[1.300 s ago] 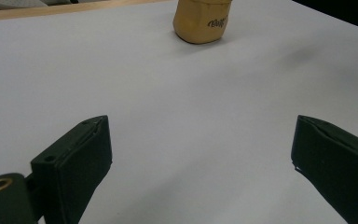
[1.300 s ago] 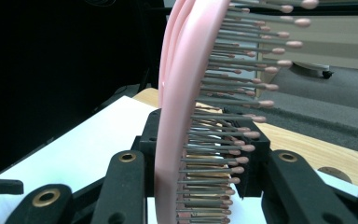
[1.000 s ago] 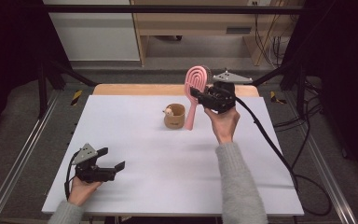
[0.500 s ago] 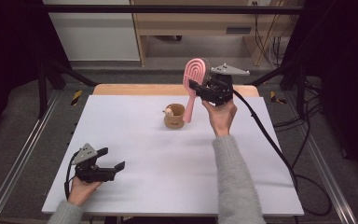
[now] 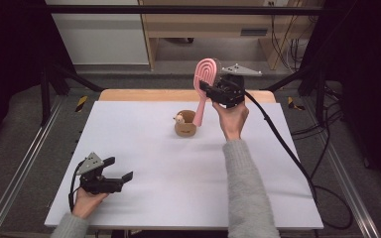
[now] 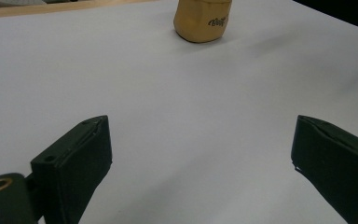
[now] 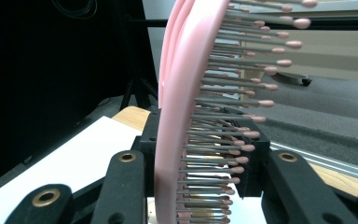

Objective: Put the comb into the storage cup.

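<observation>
My right gripper (image 5: 214,92) is shut on a pink hairbrush (image 5: 204,79), which it holds upright above the far middle of the white table (image 5: 178,198). The brush's handle end hangs just right of a tan cup (image 5: 185,126), and I cannot tell whether they touch. In the right gripper view the brush (image 7: 177,116) stands between the black jaws, with its bristles pointing right. My left gripper (image 5: 119,169) lies at the near left of the table, open and holding nothing. In the left gripper view its jaws stand wide apart, with the cup (image 6: 203,21) far ahead.
A small pale object (image 5: 179,118) sits at the cup's left rim. The right gripper's black cable (image 5: 287,148) trails down the table's right side. A wooden strip (image 5: 149,95) borders the far edge, and metal rails (image 5: 25,163) flank the table.
The right hand has carried the brush a little up and to the left, and the handle end now hangs closer to the cup. The left gripper has not moved.
</observation>
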Tool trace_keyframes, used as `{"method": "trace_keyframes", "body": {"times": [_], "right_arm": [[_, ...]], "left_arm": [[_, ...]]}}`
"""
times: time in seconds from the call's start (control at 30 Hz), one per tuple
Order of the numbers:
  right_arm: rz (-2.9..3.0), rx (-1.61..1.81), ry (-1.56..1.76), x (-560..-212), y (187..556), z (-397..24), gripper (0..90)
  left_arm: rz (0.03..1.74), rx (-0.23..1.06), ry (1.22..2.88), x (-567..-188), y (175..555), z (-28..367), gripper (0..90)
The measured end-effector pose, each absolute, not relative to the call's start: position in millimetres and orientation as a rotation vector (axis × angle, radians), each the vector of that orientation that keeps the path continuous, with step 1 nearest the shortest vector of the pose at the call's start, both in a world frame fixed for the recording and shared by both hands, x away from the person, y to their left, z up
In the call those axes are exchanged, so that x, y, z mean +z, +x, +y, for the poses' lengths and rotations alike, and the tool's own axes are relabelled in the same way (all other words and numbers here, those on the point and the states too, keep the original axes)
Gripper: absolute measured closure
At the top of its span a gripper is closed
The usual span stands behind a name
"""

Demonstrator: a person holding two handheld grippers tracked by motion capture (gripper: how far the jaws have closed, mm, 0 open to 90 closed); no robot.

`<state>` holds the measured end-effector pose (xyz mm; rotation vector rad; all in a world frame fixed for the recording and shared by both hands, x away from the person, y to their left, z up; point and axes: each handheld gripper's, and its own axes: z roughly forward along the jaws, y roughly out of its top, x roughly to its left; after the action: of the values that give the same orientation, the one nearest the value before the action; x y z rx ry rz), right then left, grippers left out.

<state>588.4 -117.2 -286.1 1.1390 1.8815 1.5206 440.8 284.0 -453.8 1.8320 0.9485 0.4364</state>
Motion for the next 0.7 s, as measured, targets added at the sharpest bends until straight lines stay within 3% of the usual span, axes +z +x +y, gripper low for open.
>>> {"method": "trace_keyframes", "body": {"times": [0.7], "right_arm": [[1.835, 1.500, 1.190, -294, 606, -110, 63.0]], "left_arm": [[0.953, 0.435, 1.828, -454, 441, 285, 5.0]]}}
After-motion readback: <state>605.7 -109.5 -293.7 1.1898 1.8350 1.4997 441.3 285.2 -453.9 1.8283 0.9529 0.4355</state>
